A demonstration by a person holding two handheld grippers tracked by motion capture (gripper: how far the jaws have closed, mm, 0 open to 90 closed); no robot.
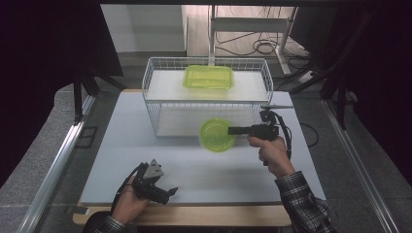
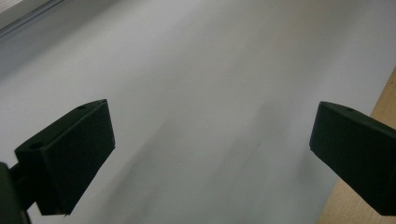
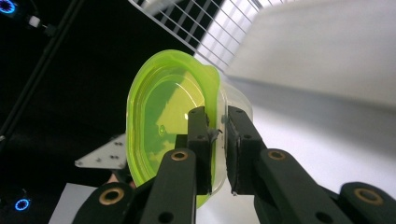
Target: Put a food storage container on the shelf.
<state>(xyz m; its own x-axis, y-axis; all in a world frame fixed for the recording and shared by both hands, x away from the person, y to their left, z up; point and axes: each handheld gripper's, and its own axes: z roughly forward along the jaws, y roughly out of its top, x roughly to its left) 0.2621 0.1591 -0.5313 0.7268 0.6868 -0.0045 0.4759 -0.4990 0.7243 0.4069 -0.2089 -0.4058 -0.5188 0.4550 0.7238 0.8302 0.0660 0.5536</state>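
Right gripper (image 1: pixel 232 130) has its jaws clamped tight on the rim of a round green tub (image 1: pixel 217 135), one jaw on the lid side and the other on the clear wall, as the right gripper view (image 3: pixel 218 140) makes pretty obvious. That hand (image 1: pixel 272 151) is stretched forward with the forearm in a plaid sleeve (image 1: pixel 303 201), gripper pointing sideways toward the left, so the tub (image 3: pixel 168 116) hangs tipped up on its edge right in front of the wire basket (image 1: pixel 154 104), just off its front wall and lifted clear of the table (image 1: pixel 121 145). Can't tell if anything's inside the tub; it looks see-through with a lime green lid and that's about all I can make out.

Left gripper (image 1: pixel 167 192) is way back from the basket, down at the near edge of the table, held low in the left hand (image 1: pixel 128 204) and angled to the right. Its jaws are spread wide with nothing between them, just bare table (image 2: pixel 201 93) under them in the left gripper view (image 2: pixel 210 144).

Inside the basket there's a flat rectangular green container (image 1: pixel 208 76) sitting toward the back, on a white sheet.

No labels or writing I can read on any of it.
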